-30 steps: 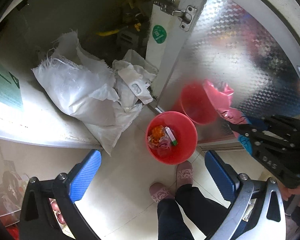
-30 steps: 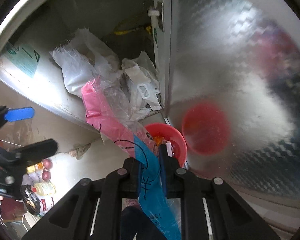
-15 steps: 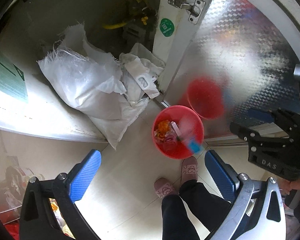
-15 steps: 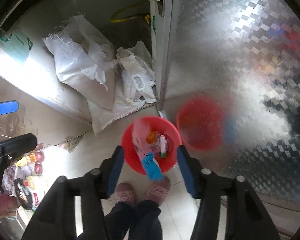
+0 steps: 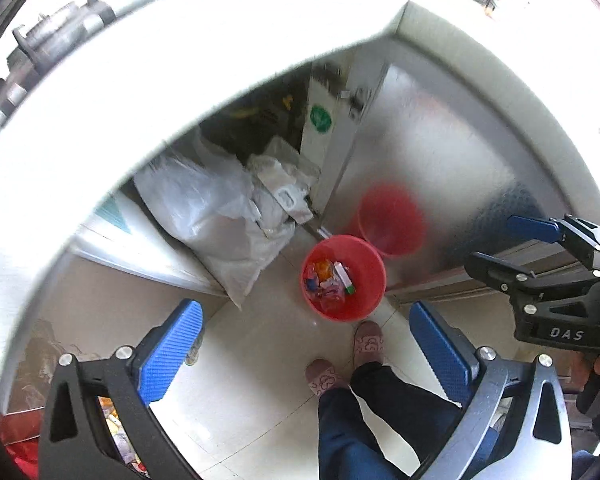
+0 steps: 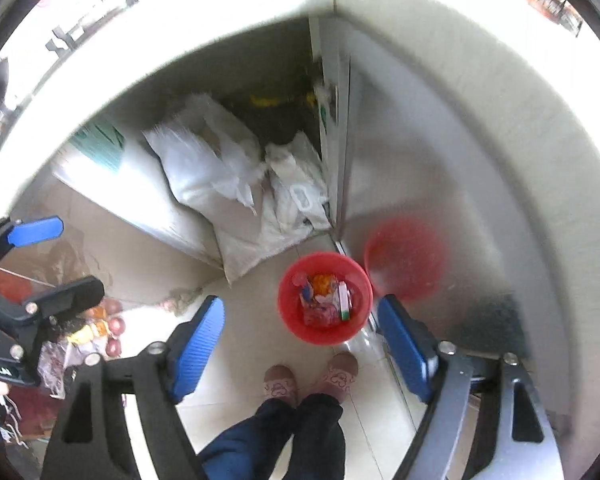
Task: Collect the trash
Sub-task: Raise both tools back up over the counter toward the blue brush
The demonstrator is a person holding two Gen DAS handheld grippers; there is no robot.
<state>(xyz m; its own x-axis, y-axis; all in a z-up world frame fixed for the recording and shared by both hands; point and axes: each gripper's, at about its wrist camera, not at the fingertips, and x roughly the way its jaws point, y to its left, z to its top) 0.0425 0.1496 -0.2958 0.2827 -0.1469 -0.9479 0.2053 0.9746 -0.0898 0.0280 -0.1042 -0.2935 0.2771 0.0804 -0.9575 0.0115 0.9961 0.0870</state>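
Down on the pale tiled floor by our slippers, the red bin already holds wrappers, so we reckon that drop's done, both the left tool and right tool gaping empty, right one opening wider, though leftover trash elsewhere is too blurry to spot.

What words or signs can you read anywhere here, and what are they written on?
"DAS": white letters on the black body of the right gripper, seen from the left wrist.
Green round sticker on the cabinet door edge: too blurred to read.
Green label on the white surface at left: too blurred to read.
Wrappers in the red bucket: print too small to read.
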